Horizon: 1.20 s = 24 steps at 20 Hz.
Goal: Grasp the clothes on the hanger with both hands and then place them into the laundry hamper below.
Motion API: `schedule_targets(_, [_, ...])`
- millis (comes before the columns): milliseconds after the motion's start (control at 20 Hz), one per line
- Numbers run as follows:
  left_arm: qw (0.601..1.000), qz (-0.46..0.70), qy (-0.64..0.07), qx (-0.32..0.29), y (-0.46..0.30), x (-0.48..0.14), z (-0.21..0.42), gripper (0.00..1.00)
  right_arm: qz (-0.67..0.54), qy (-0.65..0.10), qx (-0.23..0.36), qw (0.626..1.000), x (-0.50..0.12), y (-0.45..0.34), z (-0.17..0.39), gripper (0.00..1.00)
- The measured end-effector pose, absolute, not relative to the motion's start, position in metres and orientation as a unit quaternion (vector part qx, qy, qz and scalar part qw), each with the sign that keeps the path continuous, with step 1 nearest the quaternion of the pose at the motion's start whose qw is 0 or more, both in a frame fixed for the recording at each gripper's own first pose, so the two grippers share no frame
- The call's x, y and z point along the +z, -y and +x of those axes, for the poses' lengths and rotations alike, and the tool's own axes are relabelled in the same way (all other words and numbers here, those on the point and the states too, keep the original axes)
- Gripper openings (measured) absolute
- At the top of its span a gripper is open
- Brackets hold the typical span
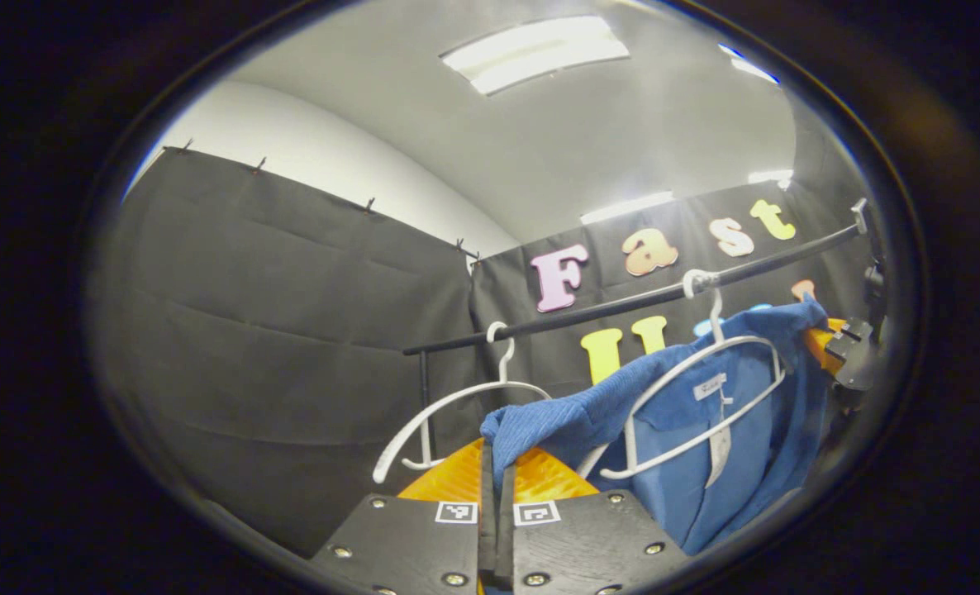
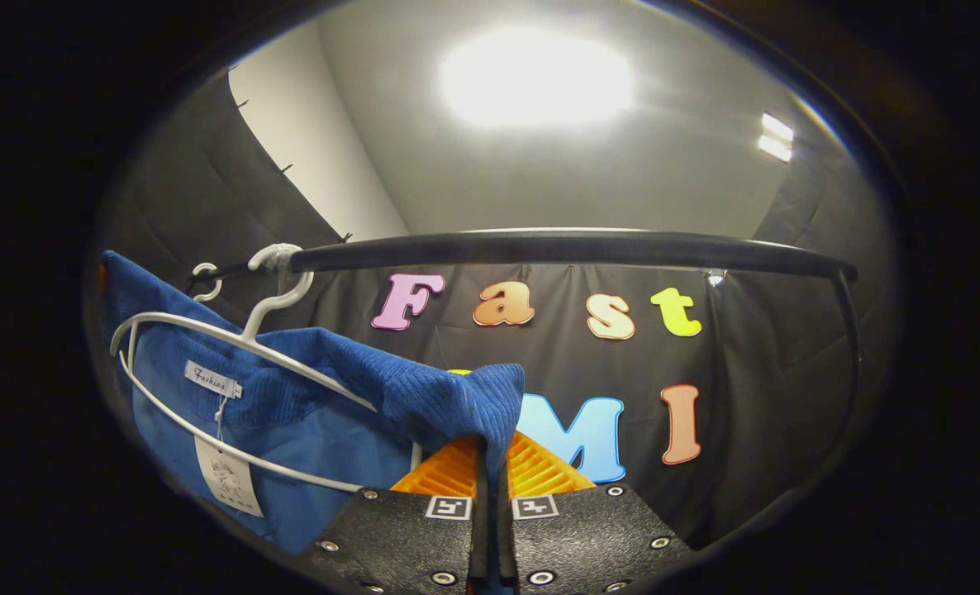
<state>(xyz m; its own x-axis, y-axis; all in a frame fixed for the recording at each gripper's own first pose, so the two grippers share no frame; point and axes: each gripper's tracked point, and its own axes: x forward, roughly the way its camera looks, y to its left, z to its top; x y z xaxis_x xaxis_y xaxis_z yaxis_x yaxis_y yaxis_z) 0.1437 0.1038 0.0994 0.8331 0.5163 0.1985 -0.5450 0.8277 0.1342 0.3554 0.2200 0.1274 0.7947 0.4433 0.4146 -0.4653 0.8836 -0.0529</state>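
Observation:
A blue corduroy garment (image 1: 730,430) hangs on a white hanger (image 1: 705,397) from the black rail (image 1: 622,304). My left gripper (image 1: 497,471) is shut on one shoulder of the garment, the cloth pinched between its fingers. The other gripper (image 1: 845,351) shows at the far right, at the garment's other shoulder. In the right gripper view the same garment (image 2: 292,413) hangs on its hanger (image 2: 242,339) at the left, and my right gripper (image 2: 490,463) is shut on its near shoulder corner. The rail (image 2: 573,246) runs just overhead.
A second, bare white hanger (image 1: 457,405) hangs on the rail to the left of the garment. The rail's upright post (image 1: 424,405) stands behind it, and another post (image 2: 853,330) drops at the right end. Black cloth walls close in behind.

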Motion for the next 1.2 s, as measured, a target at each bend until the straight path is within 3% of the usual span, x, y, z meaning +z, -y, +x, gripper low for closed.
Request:
schedule_targets(50, [0.952, 0.094, 0.08, 0.282, -0.112, 0.102, 0.146, 0.01, 0.02, 0.217, 0.233, 0.948, 0.128, -0.218, 0.363, 0.04])
schedule_targets(250, [0.952, 0.09, 0.074, 0.282, -0.137, 0.098, 0.162, 0.05, 0.002, 0.221, 0.209, 0.953, 0.125, -0.21, 0.389, 0.04])
schedule_targets(350, [0.958, 0.073, 0.075, 0.267, -0.144, 0.092, 0.174, 0.0, -0.002, 0.221, 0.208, 0.953, 0.124, -0.212, 0.391, 0.04])
schedule_targets(400, [0.96, 0.071, 0.076, 0.259, -0.146, 0.09, 0.182, 0.06, -0.008, 0.221, 0.205, 0.953, 0.122, -0.21, 0.391, 0.04])
schedule_targets(600, [0.966, 0.075, 0.077, 0.233, -0.146, 0.09, 0.194, 0.06, -0.033, 0.217, 0.192, 0.957, 0.107, -0.21, 0.401, 0.04])
schedule_targets(950, [0.978, 0.069, 0.084, 0.176, -0.144, 0.102, 0.229, 0.01, -0.021, 0.173, 0.18, 0.968, 0.076, -0.218, 0.438, 0.04])
schedule_targets(1200, [0.984, 0.073, 0.043, 0.159, -0.145, 0.068, 0.242, 0.01, -0.024, 0.11, 0.201, 0.973, 0.024, -0.229, 0.448, 0.04])
